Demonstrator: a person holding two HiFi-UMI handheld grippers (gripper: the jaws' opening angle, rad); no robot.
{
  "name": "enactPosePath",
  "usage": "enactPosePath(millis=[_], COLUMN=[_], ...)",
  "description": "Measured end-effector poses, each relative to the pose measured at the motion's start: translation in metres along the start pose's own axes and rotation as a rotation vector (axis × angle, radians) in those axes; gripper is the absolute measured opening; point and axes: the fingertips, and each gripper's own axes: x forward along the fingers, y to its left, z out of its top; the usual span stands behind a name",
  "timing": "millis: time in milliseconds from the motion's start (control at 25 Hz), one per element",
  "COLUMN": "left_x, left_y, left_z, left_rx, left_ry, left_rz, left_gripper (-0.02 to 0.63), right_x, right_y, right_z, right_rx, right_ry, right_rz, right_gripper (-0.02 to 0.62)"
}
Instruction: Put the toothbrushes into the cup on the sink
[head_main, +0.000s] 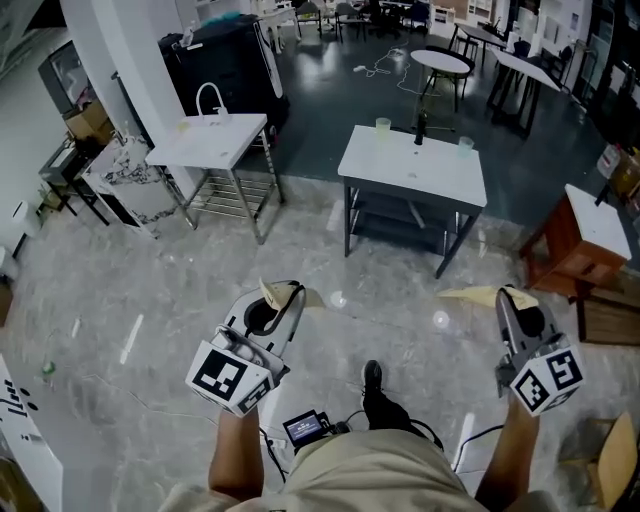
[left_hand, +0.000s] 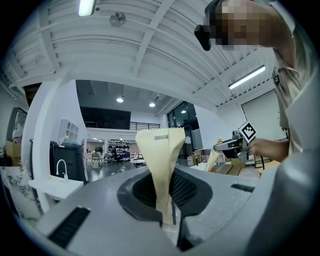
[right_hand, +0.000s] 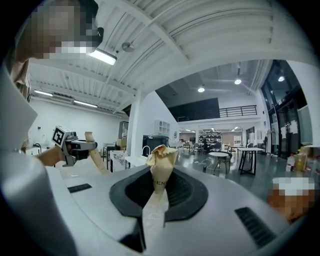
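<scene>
My left gripper (head_main: 280, 298) is shut on a long tan paper-wrapped toothbrush (head_main: 271, 293), which stands up out of the jaws in the left gripper view (left_hand: 159, 155). My right gripper (head_main: 508, 300) is shut on a second tan paper packet (head_main: 484, 296), crumpled at its top in the right gripper view (right_hand: 160, 167). What is inside either wrapper does not show. Both grippers are held at waist height over the floor. Ahead, a white sink table (head_main: 440, 178) carries a dark tap (head_main: 421, 128) and two pale cups (head_main: 383, 125) (head_main: 465, 145).
A second white sink table (head_main: 235, 140) with a white tap (head_main: 208, 98) stands at the left. A wooden cabinet (head_main: 575, 250) is at the right. Marble floor lies between me and the tables. A black shoe (head_main: 372, 380) shows below.
</scene>
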Motion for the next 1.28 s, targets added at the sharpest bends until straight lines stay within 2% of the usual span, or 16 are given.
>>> enactPosePath(millis=[320, 440, 760, 1040, 1280], left_x=[0.059, 0.097, 0.212, 0.293, 0.338], left_y=[0.059, 0.088, 0.134, 0.156, 0.161], left_z=[-0.016, -0.026, -0.03, -0.026, -0.018], left_rx=[0.027, 0.019, 0.012, 0.046, 0.073], left_ry=[0.05, 0.063, 0.082, 0.094, 0.102], left_rz=[0.056, 0.079, 0.079, 0.074, 0.028], left_gripper=[0.031, 0.031, 0.031, 0.031, 0.031], right_x=[0.098, 0.147, 0.251, 0.304, 0.319], right_y=[-0.062, -0.084, -0.153, -0.205, -0.224], right_z=[-0.021, -0.024, -0.014, -0.006, -0.004], right_rx=[0.043, 0.047, 0.051, 0.061, 0.094], right_ry=[-0.004, 0.003, 0.003, -0.039, -0.067], right_rz=[0.016, 0.045, 0.106, 0.144, 0.143], right_gripper=[0.041, 0.041, 0.041, 0.041, 0.041])
